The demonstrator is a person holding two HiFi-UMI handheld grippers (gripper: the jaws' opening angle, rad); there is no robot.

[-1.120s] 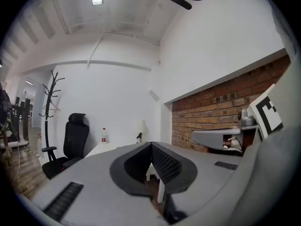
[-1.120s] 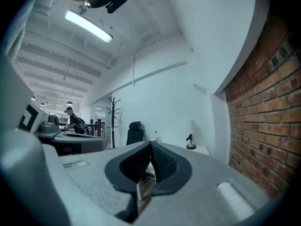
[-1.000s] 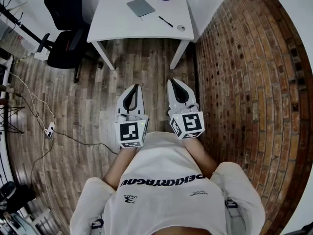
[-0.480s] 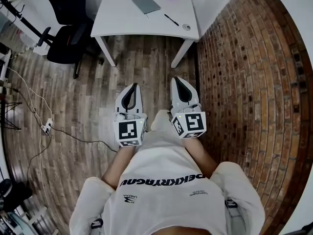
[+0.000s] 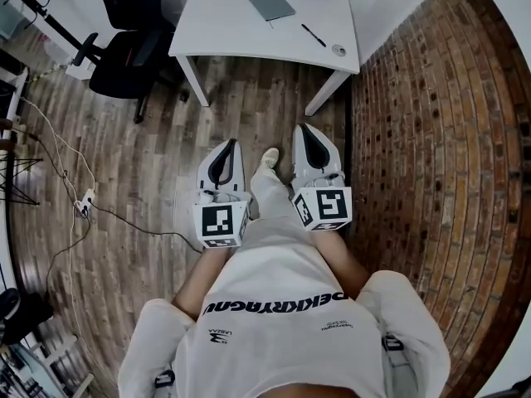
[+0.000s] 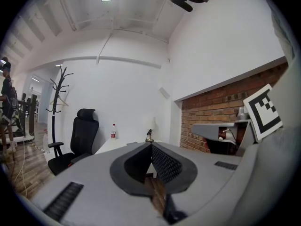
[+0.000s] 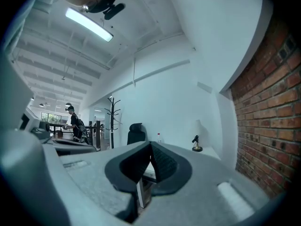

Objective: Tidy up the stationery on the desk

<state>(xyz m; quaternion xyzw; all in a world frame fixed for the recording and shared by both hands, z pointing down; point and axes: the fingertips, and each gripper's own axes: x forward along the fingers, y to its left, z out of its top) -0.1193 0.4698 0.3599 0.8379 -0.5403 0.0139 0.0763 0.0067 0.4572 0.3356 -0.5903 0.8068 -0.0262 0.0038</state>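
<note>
Risk lies in the approach. The left gripper [image 5: 230, 145] and right gripper [image 5: 304, 129] are both clenched on nothing, and the bench [image 5: 241, 36] stands well ahead of the jaws. A cable [image 5: 141, 233] trails over the floor left of the left jaws and could catch a foot. The brick wall [image 5: 431, 139] runs close on the right of the right jaws and could be knocked.

On the bench, notebook [image 5: 270, 2], pen [image 5: 313, 35] and a small round thing [image 5: 338, 50] lie apart. The pen is thin, and a careless grab could probably roll it off the near edge.

Dark print crosses the person's shirt [image 5: 274, 305], but it is upside down and I cannot read it surely. The cubes carry square markers and no words. Nothing on the stationery can be read.
</note>
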